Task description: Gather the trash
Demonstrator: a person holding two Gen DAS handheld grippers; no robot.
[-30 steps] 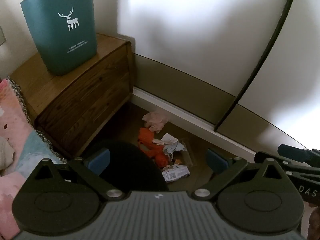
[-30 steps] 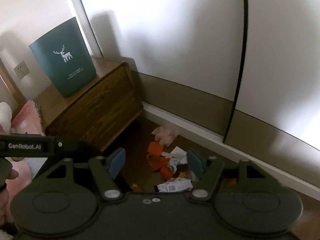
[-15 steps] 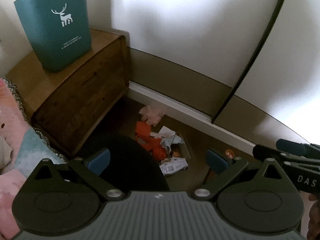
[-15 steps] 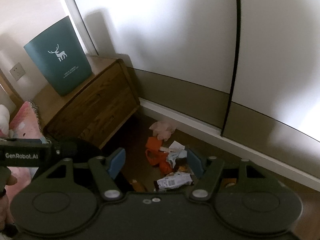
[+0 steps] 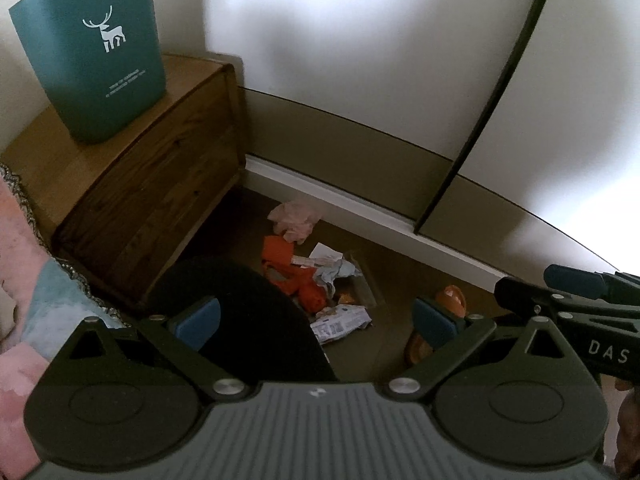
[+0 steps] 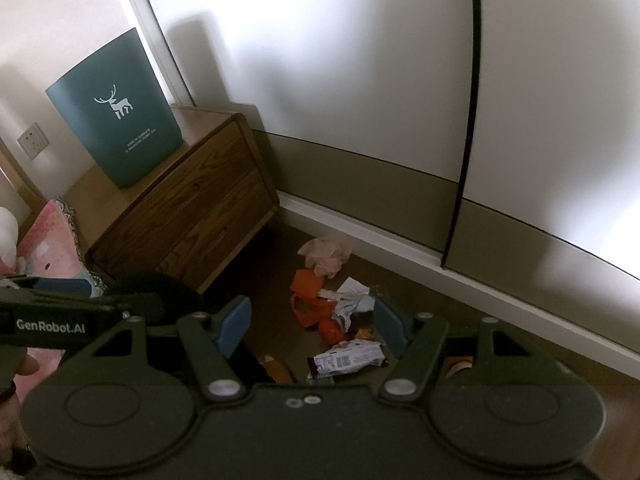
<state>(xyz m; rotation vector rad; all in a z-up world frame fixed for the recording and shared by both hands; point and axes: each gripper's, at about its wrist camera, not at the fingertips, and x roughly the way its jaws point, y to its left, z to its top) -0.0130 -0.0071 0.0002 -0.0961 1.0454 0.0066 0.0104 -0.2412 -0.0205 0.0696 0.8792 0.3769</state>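
Right wrist view: green deer-print bin stands atop the wooden nightstand, interior unseen; beside the nightstand, litter pile on floor; both grippers gape empty.

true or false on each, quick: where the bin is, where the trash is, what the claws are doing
1. The green bin stands on the wooden nightstand. True.
2. The trash pile lies on top of the nightstand. False: it lies on the floor beside the nightstand, near the baseboard.
3. The right claw is shut on a wrapper. False: its jaws stand open and empty above the pile.
4. The left claw is open and holds nothing. True.
5. A pink crumpled piece lies at the wall end of the pile. True.
6. The bin bears a cat. False: it bears a white deer.
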